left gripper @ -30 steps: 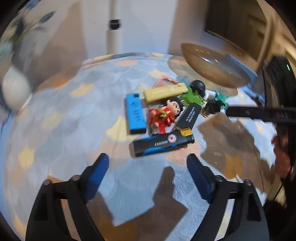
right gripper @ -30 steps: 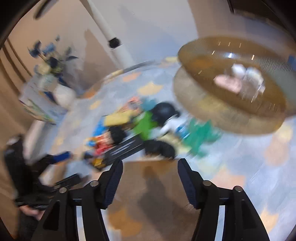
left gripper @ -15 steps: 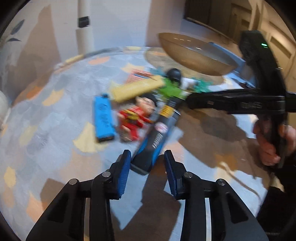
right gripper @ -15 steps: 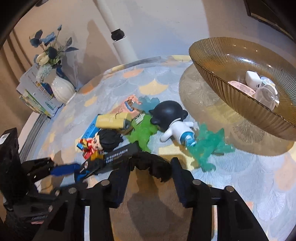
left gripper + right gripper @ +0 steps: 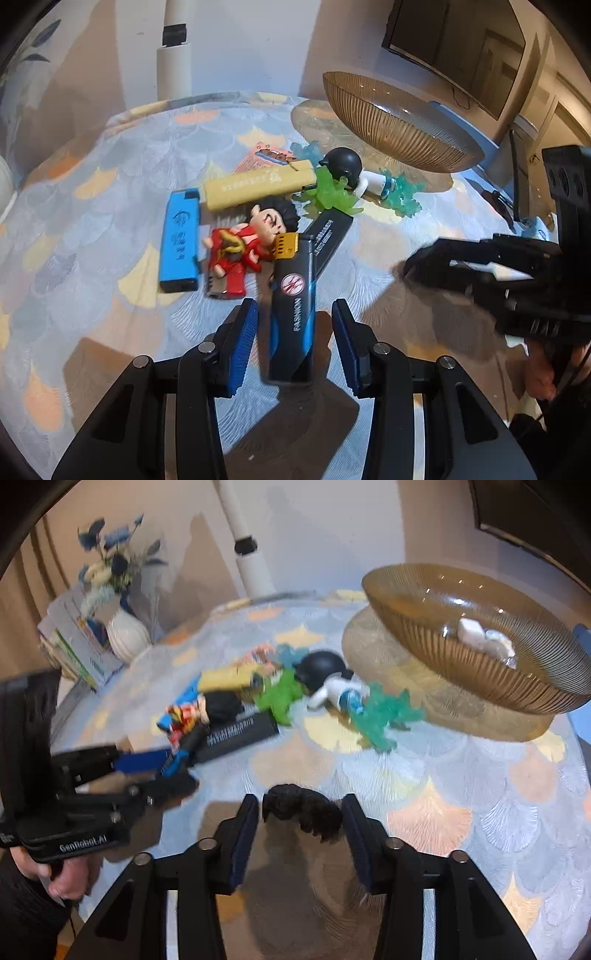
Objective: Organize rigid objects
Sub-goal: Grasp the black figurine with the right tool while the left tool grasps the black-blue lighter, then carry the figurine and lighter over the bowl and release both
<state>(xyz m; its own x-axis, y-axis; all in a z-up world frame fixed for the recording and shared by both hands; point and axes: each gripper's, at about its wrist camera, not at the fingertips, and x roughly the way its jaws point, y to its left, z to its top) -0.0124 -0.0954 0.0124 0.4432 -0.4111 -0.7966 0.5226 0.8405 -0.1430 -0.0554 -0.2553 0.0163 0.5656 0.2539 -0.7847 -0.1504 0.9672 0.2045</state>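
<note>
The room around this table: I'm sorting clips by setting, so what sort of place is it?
Probably a home living room: a patterned tablecloth under toys, a vase of blue flowers by stacked books, and a wall-mounted dark screen.
</note>
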